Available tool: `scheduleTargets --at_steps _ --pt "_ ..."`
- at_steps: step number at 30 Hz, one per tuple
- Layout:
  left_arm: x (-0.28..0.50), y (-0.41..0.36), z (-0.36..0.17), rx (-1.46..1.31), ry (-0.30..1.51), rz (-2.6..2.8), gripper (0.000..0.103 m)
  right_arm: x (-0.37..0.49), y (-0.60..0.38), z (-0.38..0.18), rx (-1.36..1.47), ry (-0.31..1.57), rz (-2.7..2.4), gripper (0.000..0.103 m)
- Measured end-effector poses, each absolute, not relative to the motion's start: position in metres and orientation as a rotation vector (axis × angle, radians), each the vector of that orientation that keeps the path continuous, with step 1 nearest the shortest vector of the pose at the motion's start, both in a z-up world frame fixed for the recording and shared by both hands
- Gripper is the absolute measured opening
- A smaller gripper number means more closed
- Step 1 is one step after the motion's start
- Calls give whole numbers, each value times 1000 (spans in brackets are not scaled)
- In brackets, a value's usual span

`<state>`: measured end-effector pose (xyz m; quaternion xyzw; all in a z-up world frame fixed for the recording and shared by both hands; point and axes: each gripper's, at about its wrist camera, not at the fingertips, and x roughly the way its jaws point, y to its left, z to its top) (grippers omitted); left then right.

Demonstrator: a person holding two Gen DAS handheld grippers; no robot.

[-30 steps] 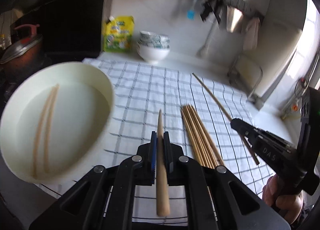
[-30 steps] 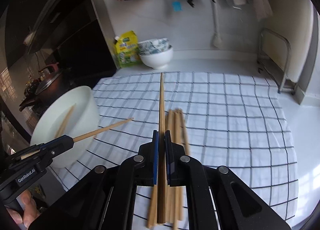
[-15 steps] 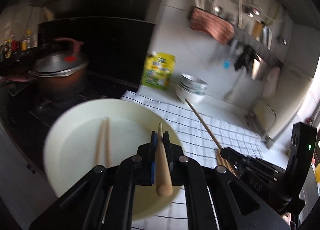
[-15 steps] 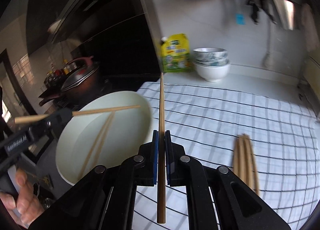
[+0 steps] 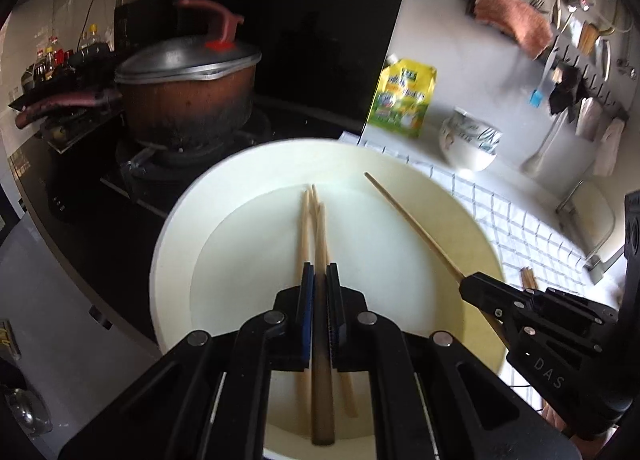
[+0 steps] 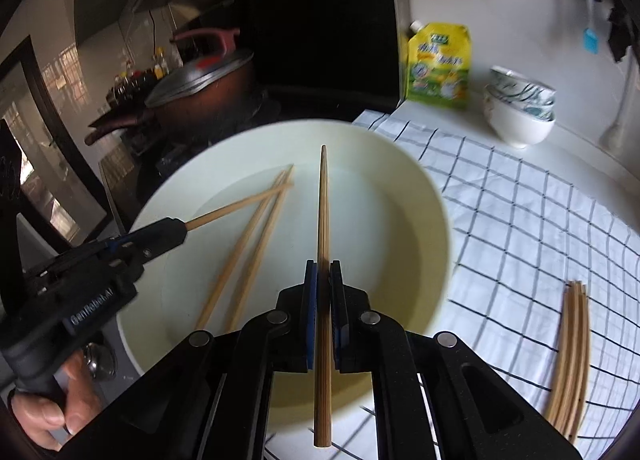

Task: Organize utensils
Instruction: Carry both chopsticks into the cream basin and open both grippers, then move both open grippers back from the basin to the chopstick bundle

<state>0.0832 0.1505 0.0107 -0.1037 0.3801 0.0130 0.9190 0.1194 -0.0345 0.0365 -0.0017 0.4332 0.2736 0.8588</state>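
Observation:
A large cream bowl (image 5: 224, 228) fills the middle of both views, with two chopsticks (image 5: 304, 228) lying in it. My left gripper (image 5: 320, 272) hangs over the bowl, shut on one wooden chopstick (image 5: 322, 400) that points forward over the lying pair. My right gripper (image 6: 323, 268) is also above the bowl (image 6: 436, 212), shut on another chopstick (image 6: 323, 200) whose tip reaches the far rim. In the right wrist view the left gripper (image 6: 182, 226) comes in from the left, its chopstick (image 6: 240, 204) crossing the lying pair (image 6: 248, 260). A bundle of several chopsticks (image 6: 572, 352) lies on the cloth to the right.
A brown pot with a metal lid (image 5: 188, 100) sits on the stove behind the bowl. A yellow pouch (image 5: 404, 96) and stacked small bowls (image 5: 470, 140) stand by the back wall. The checked cloth (image 6: 520, 200) covers the counter. A hand (image 6: 44, 412) holds the left gripper.
Both grippers have swung left from above the checked cloth to above the cream bowl, each still carrying its chopstick. The bundle on the cloth now lies off to the right.

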Motion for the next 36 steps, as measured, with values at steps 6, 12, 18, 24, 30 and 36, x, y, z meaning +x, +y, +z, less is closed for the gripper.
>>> scheduleTargets --at_steps 6,12,18,24,30,36 --pt "105 153 0 -203 838 28 7 137 -17 23 -14 969 573 6" --pt "97 166 1 -230 830 75 55 137 -16 22 -15 948 556 16" --pt "83 175 5 -253 803 110 65 129 -23 25 -2 931 552 16" --pt "73 173 6 -255 800 112 66 120 -30 31 13 913 549 18" --pt "65 164 8 -246 801 94 67 111 -41 37 26 895 542 20" --pt "54 144 11 -231 796 67 67 100 -59 44 43 874 528 21"
